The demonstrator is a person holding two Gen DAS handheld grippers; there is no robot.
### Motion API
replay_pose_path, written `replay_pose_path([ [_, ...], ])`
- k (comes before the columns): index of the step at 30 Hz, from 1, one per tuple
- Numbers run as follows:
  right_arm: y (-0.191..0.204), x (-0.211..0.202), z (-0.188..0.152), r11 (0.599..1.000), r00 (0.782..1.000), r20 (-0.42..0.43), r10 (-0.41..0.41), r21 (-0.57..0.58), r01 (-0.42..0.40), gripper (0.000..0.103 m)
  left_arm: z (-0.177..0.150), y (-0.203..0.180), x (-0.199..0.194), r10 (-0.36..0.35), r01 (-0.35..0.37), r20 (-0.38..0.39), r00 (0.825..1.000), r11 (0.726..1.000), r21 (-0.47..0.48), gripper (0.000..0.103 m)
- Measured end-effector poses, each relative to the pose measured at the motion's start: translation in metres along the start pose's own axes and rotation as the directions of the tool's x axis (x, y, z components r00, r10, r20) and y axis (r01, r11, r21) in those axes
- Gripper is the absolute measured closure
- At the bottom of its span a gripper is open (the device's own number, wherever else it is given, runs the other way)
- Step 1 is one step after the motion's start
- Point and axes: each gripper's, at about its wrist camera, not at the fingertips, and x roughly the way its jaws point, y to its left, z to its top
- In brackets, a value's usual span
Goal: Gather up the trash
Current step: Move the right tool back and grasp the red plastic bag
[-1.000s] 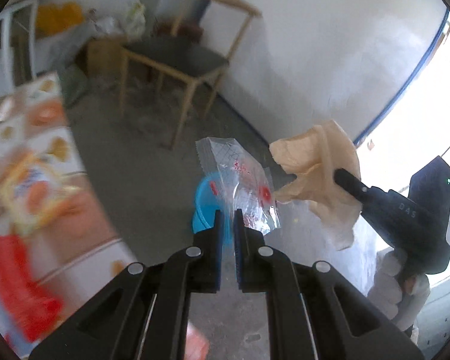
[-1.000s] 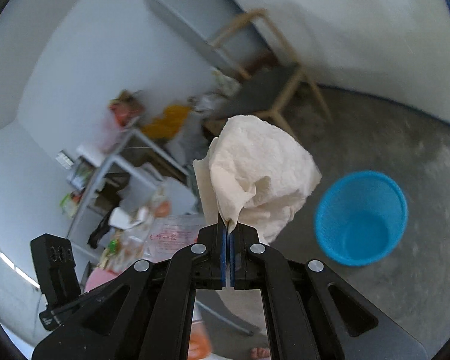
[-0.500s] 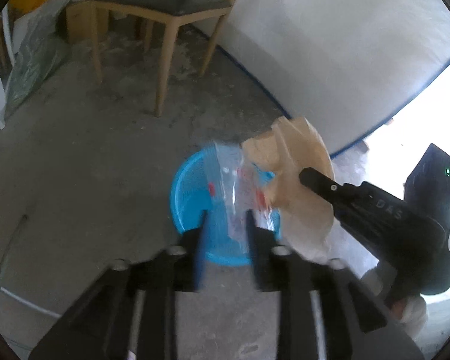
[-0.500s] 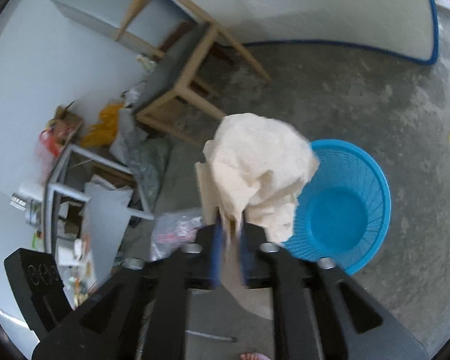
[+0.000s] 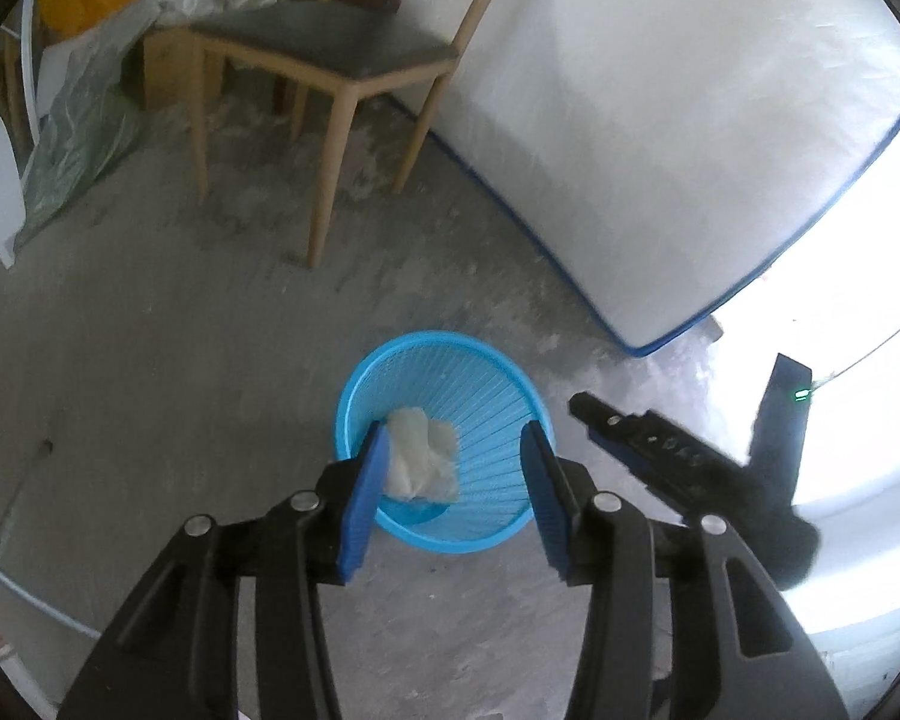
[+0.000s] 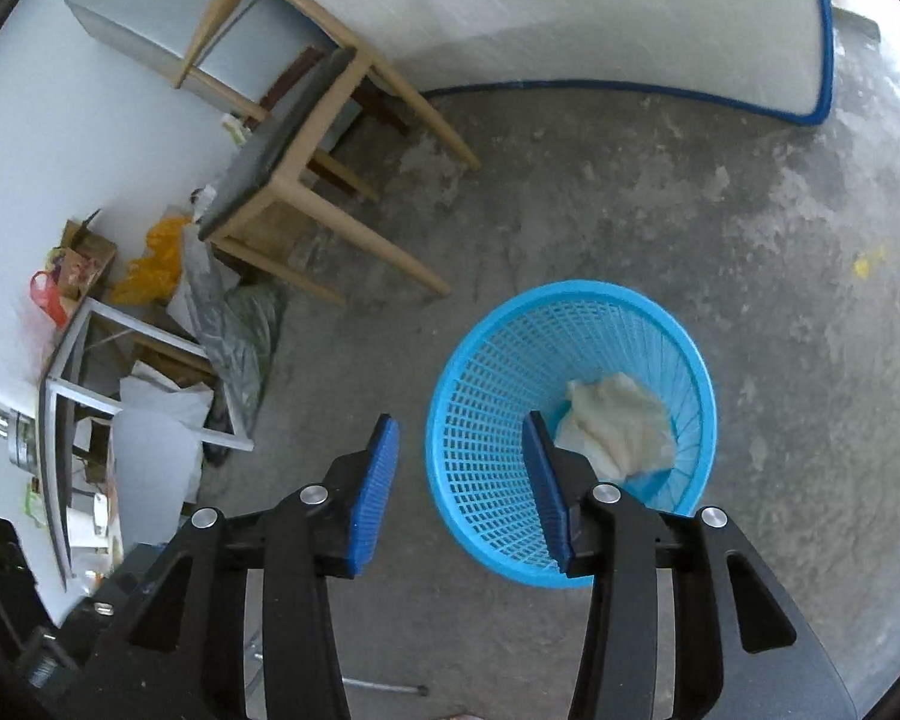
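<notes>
Both grippers, left gripper (image 5: 455, 447) and right gripper (image 6: 461, 438), are spreading, empty; crumpled paper (image 6: 621, 425) lies in the blue basket (image 6: 486, 468) below the fingers.

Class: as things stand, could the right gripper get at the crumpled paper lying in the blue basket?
Probably yes: the basket is open-topped, the paper lies uncovered inside, and the right gripper, jaws opening and empty, hangs above the rim.

One blue basket (image 6: 486, 420) below both grippers, one crumpled tissue (image 6: 618, 426) inside; one wooden chair (image 5: 324, 60) beyond.
</notes>
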Motion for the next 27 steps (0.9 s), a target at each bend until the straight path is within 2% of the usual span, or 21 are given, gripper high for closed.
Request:
replay_pose_path([
  [5, 0.016, -0.034, -0.018, 0.994, 0.995, 0.021, 0.094, -0.053, -0.093, 0.058, -0.014, -0.010, -0.074, 0.001, -0.009, 0.100, 0.995, 0.997, 0.072, 0.054],
  [9, 0.043, -0.070, -0.048, 0.977, 0.986, -0.002, 0.169, -0.128, -0.168, 0.053, -0.045, -0.011, -0.152, 0.044, -0.077, 0.186, 0.982, 0.982, 0.172, 0.042],
  [12, 0.068, -0.090, -0.070, 0.961, 0.979, -0.040, 0.198, -0.189, -0.202, 0.050, -0.072, 0.005, -0.198, 0.076, -0.122, 0.232, 0.970, 0.974, 0.191, 0.036],
  [16, 0.105, -0.107, -0.093, 0.935, 0.964, -0.096, 0.246, -0.239, -0.263, 0.048, -0.112, 0.048, -0.255, 0.121, -0.165, 0.266, 0.956, 0.975, 0.148, 0.036],
  [18, 0.123, -0.113, -0.106, 0.918, 0.952, -0.125, 0.280, -0.256, -0.304, 0.046, -0.132, 0.069, -0.280, 0.142, -0.188, 0.299, 0.944, 0.973, 0.131, 0.036],
  [20, 0.149, -0.116, -0.121, 0.890, 0.929, -0.175, 0.325, -0.275, -0.363, 0.044, -0.151, 0.090, -0.304, 0.173, -0.220, 0.334, 0.927, 0.969, 0.109, 0.036],
  [22, 0.174, -0.115, -0.134, 0.865, 0.914, -0.222, 0.340, -0.308, -0.397, 0.043, -0.171, 0.115, -0.326, 0.203, -0.239, 0.358, 0.912, 0.969, 0.057, 0.036],
  [24, 0.205, -0.106, -0.152, 0.833, 0.892, -0.291, 0.345, -0.343, -0.434, 0.036, -0.190, 0.141, -0.340, 0.225, -0.239, 0.376, 0.899, 0.971, -0.011, 0.036],
  [27, 0.244, -0.092, -0.175, 0.801, 0.878, -0.364, 0.310, -0.398, -0.447, 0.033, -0.215, 0.179, -0.350, 0.288, -0.261, 0.380, 0.879, 0.958, -0.122, 0.036],
])
